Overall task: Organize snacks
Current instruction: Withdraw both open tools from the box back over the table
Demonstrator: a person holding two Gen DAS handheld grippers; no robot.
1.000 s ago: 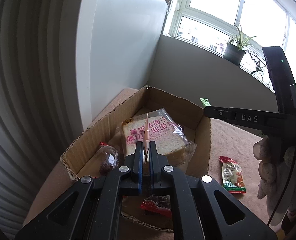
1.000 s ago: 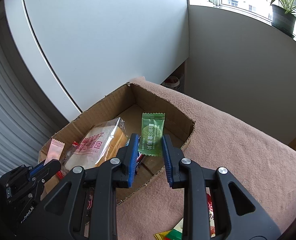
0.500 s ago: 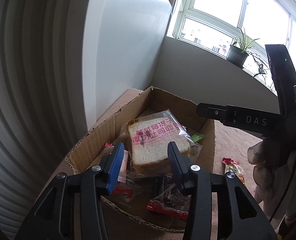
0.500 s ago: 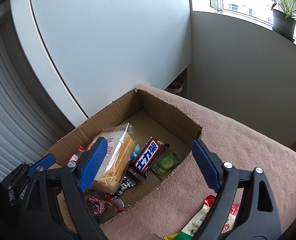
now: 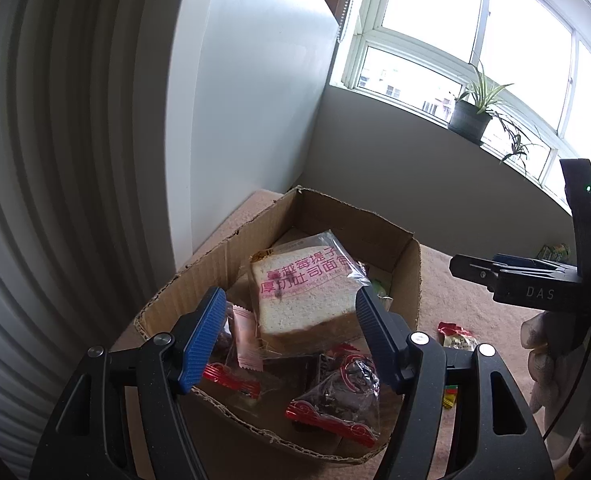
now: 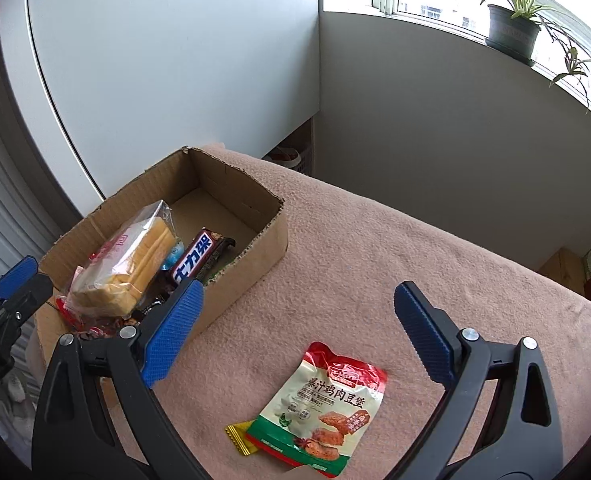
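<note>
The cardboard box (image 5: 413, 280) (image 6: 271, 236) holds a bagged bread slice (image 5: 303, 292) (image 6: 135, 264), a pink sachet (image 5: 245, 336), a chocolate bar (image 6: 199, 256) and red-trimmed clear packets (image 5: 335, 396). My left gripper (image 5: 288, 296) hovers over the box's near end. Its jaws are opening and nothing is between them. My right gripper (image 6: 297, 288) hangs over the pink cloth beside the box, jaws opening wide and empty. A red-and-white snack pouch (image 6: 327, 400) (image 5: 457, 334) and a yellow candy (image 6: 241, 438) lie on the cloth below it.
The pink cloth (image 6: 415, 248) covers the surface right of the box. A white wall panel (image 6: 175, 60) stands just behind the box. A potted plant (image 6: 511, 28) sits on the window sill. A gloved hand (image 5: 543, 344) holds the right gripper.
The left jaws opened and let the pink sachet drop into the box. The right jaws released the green candy into the box, spread wide and swung right, out over the cloth.
</note>
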